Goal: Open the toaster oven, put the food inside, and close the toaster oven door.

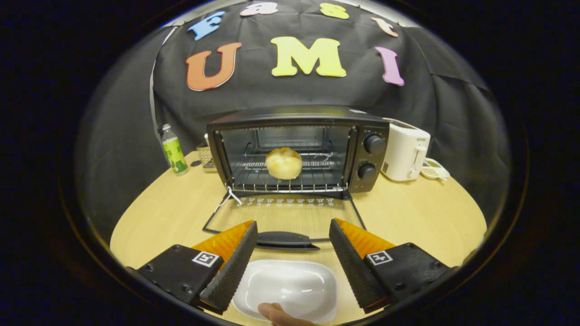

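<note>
Tool [293,235] is hanging open, empty, over a white dish [290,285]. Door [283,217] is lying flat ahead, bun [283,163] sitting on the oven [299,149] rack. Bottle [174,150] and toaster [404,151] are flanking it on the bench [417,213].

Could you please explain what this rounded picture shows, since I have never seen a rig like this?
A person carries a handheld two-finger gripper, and a fisheye camera mounted on it looks forward along the fingers. The black and orange fingers are open and hold nothing. Between them, on the wooden table, lies an empty white dish, with a fingertip at its near edge. Just ahead is the toaster oven, its glass door folded down flat. A bread roll sits on the rack inside. Left stands a green bottle; right, a white toaster.
</note>
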